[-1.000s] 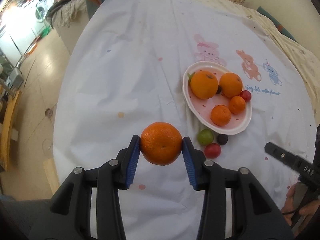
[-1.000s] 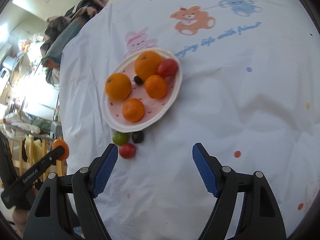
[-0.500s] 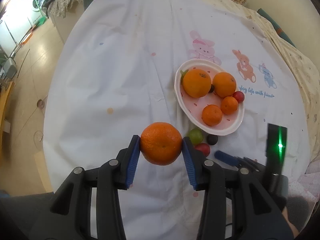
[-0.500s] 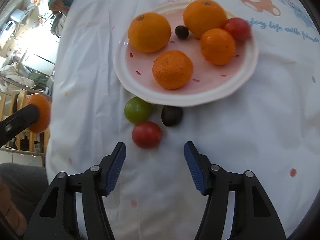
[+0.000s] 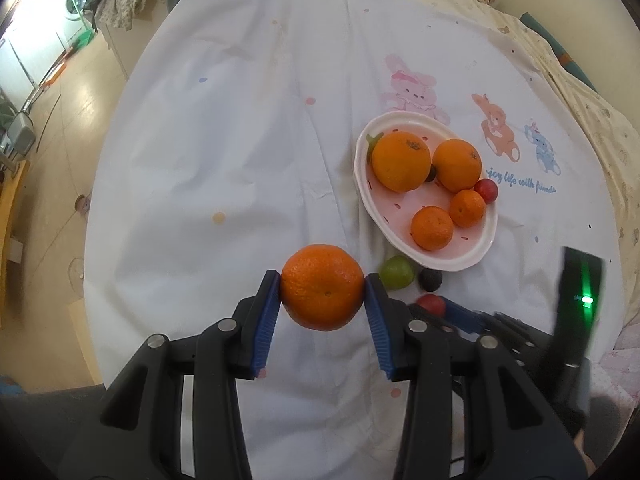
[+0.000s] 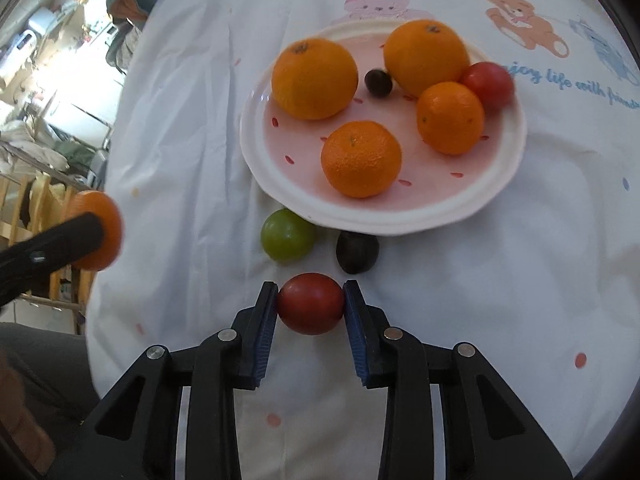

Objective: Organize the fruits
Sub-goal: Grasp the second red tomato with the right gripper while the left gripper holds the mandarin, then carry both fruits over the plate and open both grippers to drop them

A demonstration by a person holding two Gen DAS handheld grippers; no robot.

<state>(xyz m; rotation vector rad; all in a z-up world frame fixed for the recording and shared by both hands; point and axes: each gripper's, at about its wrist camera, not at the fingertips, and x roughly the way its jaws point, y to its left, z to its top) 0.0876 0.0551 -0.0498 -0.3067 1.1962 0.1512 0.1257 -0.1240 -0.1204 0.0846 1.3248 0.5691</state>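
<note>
My left gripper [image 5: 322, 278] is shut on a large orange [image 5: 322, 288] and holds it above the white cloth, left of the plate. In the right wrist view my right gripper [image 6: 310, 286] has its jaws closing, and both blue pads press the sides of a red round fruit [image 6: 311, 304] lying on the cloth. A green fruit [image 6: 287, 234] and a dark fruit [image 6: 357, 252] lie just beyond it, against the near rim of the pink-and-white plate [image 6: 400, 216]. The plate holds several oranges, a red fruit and a small dark one.
The white tablecloth [image 5: 224, 152] has cartoon animals printed beyond the plate. Its rounded edge drops to the floor [image 5: 52, 128] on the left. Clothes are piled at the far end [image 5: 120, 4]. A wooden chair [image 6: 36, 208] stands off the table's left side.
My right gripper came in low over the loose fruits near the plate and closed its jaws onto the red one. The left gripper stayed put with the orange.
</note>
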